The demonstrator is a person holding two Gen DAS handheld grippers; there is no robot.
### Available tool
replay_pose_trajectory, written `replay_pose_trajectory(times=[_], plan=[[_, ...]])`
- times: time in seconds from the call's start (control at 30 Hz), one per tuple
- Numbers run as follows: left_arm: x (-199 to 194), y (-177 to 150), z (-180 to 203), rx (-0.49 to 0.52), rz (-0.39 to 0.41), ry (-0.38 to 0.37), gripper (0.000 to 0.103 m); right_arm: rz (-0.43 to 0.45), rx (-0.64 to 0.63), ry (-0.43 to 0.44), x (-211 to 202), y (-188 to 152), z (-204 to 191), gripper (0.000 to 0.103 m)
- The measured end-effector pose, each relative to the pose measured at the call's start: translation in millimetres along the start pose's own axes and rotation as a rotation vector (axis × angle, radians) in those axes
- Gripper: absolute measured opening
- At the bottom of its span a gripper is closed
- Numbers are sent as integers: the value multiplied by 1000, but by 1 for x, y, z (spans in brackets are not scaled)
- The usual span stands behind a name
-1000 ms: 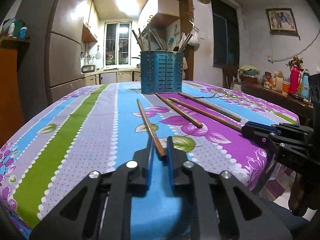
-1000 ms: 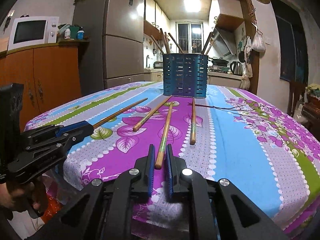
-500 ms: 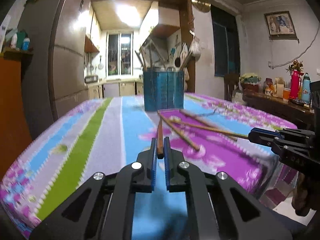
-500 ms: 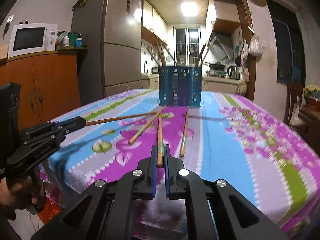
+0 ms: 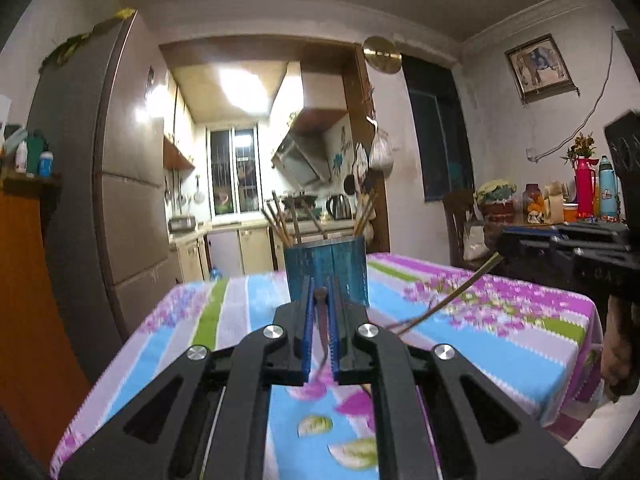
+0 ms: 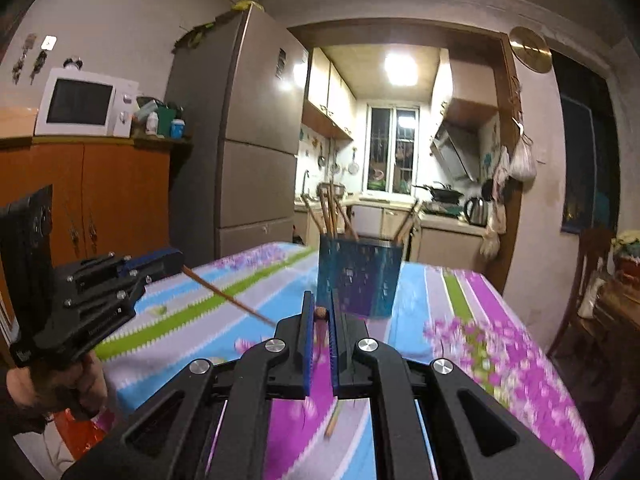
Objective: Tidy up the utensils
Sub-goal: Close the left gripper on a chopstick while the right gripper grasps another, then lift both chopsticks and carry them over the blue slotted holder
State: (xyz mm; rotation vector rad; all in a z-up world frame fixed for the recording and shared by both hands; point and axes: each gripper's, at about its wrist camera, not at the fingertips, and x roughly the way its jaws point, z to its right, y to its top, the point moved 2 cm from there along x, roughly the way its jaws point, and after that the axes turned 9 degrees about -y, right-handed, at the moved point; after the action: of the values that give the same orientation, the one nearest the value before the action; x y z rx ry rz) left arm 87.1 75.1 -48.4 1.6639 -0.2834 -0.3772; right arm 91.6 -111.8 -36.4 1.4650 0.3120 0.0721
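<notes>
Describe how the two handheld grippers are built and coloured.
Both match. The left gripper and right gripper have matte black linkage arms with triangular cut-outs and round silver pivot screws. Their fingers are black, lined with ribbed blue pads. From the right wrist camera, the left gripper shows a blocky black body above a grip held in a hand.

— Where does each camera sit?

— One rides on each handheld gripper, looking forward along its own fingers. Both face across the table [image 5: 520, 364] toward the blue utensil holder [image 5: 326, 272] and the kitchen doorway behind it.

— How close?

— The fingers fill the bottom of each view; the holder stands just beyond their tips.

— What do they share?

— The holder, the tablecloth, the fridge [image 6: 240, 140]. Each also catches the other: the right gripper [image 5: 504, 245] at the left view's right edge, the left gripper [image 6: 176, 262] at the right view's left edge.
</notes>
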Motion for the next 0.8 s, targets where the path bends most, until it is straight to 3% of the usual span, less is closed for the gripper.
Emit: replay_pose_trajectory(times=[0.47, 0.8], plan=[[42, 39, -34, -51, -4, -37, 5, -63, -3, 94, 60, 55, 15, 8], [57, 74, -41, -62, 9, -76, 5, -53, -23, 120, 73, 90, 15, 8]])
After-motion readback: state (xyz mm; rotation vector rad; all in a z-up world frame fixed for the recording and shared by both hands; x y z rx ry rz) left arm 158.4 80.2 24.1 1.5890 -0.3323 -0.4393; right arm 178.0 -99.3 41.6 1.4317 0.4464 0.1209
